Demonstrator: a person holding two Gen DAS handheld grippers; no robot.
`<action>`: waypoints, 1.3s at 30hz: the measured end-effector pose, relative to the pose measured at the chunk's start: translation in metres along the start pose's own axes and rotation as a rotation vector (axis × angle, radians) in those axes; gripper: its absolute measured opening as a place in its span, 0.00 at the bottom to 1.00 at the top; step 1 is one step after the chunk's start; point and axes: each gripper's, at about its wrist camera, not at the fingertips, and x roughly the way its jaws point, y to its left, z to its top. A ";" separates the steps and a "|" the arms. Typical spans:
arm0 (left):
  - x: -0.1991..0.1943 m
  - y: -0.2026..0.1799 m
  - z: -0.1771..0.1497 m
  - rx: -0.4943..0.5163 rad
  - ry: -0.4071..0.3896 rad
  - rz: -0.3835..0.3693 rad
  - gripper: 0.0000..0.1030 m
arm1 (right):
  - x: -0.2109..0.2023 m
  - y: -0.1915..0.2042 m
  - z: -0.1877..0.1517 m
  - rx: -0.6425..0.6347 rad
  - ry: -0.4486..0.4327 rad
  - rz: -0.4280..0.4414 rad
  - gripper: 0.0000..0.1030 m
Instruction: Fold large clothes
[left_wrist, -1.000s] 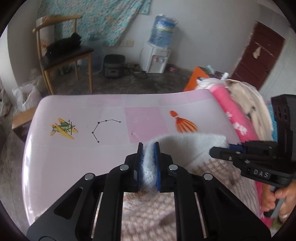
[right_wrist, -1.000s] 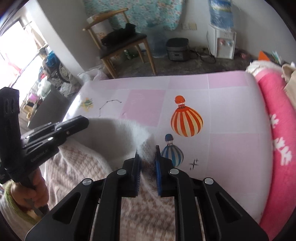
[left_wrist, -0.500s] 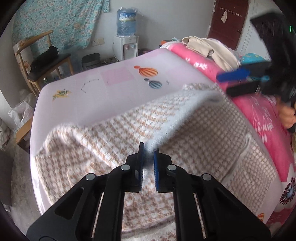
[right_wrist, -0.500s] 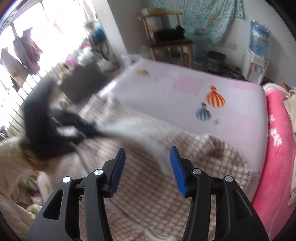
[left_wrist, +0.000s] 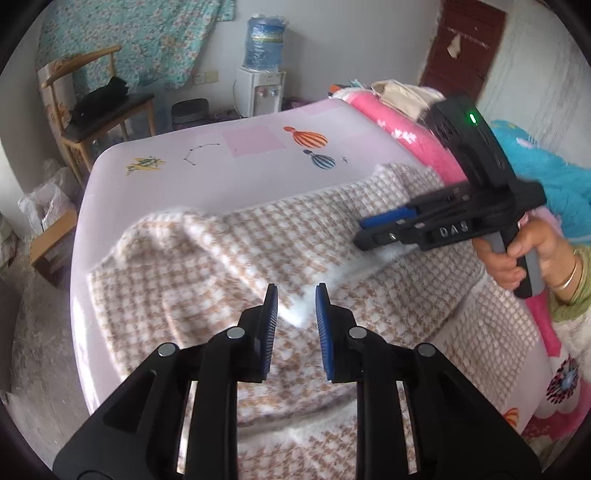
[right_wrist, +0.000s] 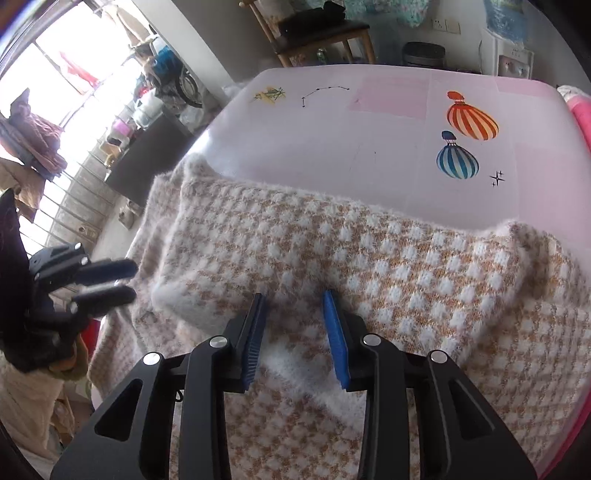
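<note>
Both claws hang apart over the checked sweater on the pink bed.

Left claw (left_wrist: 293, 304) is opening its jaws, with a white fluffy fold of the sweater (left_wrist: 229, 258) between them but not pressed by the pads, so I count it as released. Right claw (right_wrist: 295, 321) is closing its jaws just over the knit, and its pads do not pinch anything yet; it holds nothing. The sweater lies flat on the bed sheet (right_wrist: 369, 122), below and in front of both claws, its long axis running across from side to side. One folded part makes a thick edge near the balloon print (right_wrist: 471, 118). My right claw is nearer to this folded edge, so I judge it takes the next grasp there. I see no container with anything in it.
</note>
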 end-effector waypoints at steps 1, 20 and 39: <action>0.000 0.007 0.004 -0.030 -0.004 0.007 0.21 | -0.001 -0.002 0.000 0.008 0.000 0.009 0.32; 0.074 -0.001 0.022 -0.027 0.169 -0.129 0.21 | -0.033 -0.033 -0.034 -0.011 0.041 -0.033 0.17; 0.057 0.019 0.023 -0.079 0.110 -0.125 0.19 | -0.035 -0.068 0.013 0.121 -0.076 -0.165 0.20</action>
